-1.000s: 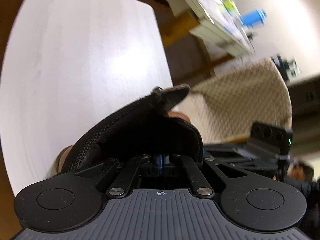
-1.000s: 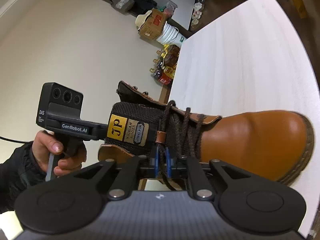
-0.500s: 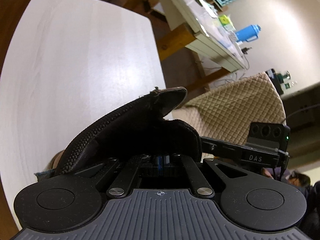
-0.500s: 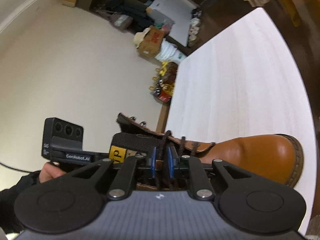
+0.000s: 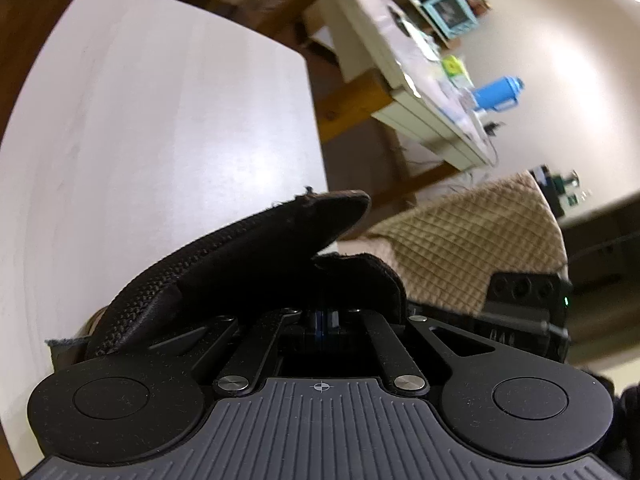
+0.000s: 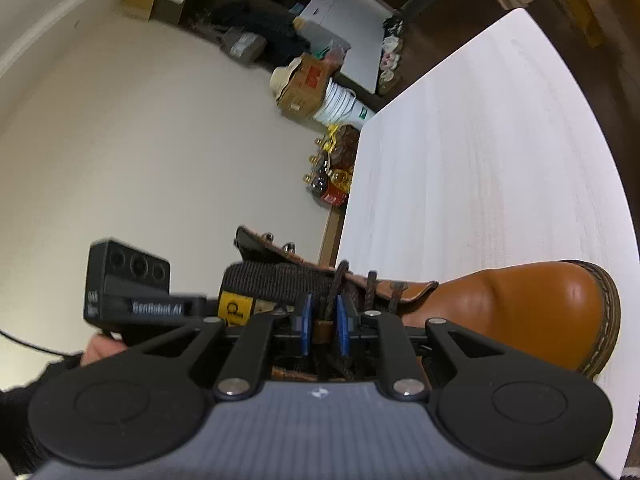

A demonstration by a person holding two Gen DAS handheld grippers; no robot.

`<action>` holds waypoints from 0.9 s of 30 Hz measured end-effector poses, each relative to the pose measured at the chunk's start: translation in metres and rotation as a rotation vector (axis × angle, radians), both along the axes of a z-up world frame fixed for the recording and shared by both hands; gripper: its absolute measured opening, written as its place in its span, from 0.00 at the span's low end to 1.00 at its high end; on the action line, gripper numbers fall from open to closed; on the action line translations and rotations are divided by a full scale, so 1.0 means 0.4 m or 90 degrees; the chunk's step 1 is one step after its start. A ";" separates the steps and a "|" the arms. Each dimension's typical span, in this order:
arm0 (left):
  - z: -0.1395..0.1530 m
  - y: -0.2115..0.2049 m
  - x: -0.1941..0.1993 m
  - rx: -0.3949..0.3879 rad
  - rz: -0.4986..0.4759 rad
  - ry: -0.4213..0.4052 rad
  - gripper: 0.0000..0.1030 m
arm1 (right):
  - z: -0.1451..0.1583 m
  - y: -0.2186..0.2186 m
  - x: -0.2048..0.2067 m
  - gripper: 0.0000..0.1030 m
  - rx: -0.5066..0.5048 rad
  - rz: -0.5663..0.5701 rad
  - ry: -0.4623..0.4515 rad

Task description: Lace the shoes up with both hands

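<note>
**lace_noob:** Why is the boot (image 6: pixel 520 312) lying across the white worktop (image 6: pixel 500 140) with one claw buried in its collar?

**bootfixer:** Looks like an anchor to me. The left claw (image 5: pixel 325 318) is fully closed, down by the dark mesh tongue (image 5: pixel 224 264). I can't tell what it's pinching, if anything, it's too dark in there. My guess is it steadies the boot so the other side can work.

**lace_noob:** And the right one?

**bootfixer:** The right claw (image 6: pixel 323 322) sits over the eyelet rows. Its jaws have just been opening, now about halfway, blue pads either side of the dark brown laces (image 6: pixel 340 280) with a gap showing, so not gripping. Probably letting go of a strand to re-grab.
</note>
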State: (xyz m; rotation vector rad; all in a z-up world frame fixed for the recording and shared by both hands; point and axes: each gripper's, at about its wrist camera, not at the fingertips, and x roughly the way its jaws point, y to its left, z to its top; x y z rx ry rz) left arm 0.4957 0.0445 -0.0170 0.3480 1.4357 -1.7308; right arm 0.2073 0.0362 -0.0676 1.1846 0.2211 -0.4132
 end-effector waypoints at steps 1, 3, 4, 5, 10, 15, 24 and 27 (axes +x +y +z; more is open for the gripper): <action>0.002 -0.001 0.000 -0.004 -0.006 -0.005 0.00 | -0.005 -0.005 0.001 0.17 0.022 -0.003 -0.006; 0.004 -0.004 0.000 -0.008 -0.010 -0.009 0.00 | -0.022 -0.016 -0.001 0.17 0.080 -0.016 -0.023; 0.005 -0.005 -0.003 -0.010 -0.014 -0.009 0.00 | -0.038 -0.024 -0.006 0.17 0.129 -0.031 -0.041; 0.006 -0.005 -0.006 -0.012 -0.017 -0.009 0.00 | -0.053 -0.030 -0.012 0.18 0.173 -0.046 -0.053; 0.007 -0.003 -0.011 -0.023 -0.023 -0.013 0.00 | -0.108 -0.050 -0.036 0.19 0.330 -0.115 -0.106; 0.009 0.001 -0.015 -0.029 -0.027 -0.017 0.00 | -0.108 -0.056 -0.024 0.20 0.363 -0.101 -0.112; 0.011 0.007 -0.006 -0.031 -0.030 -0.026 0.00 | -0.095 -0.066 0.002 0.18 0.374 -0.087 -0.073; 0.011 0.009 0.001 -0.032 -0.026 -0.021 0.00 | -0.084 -0.074 0.010 0.03 0.369 -0.086 -0.056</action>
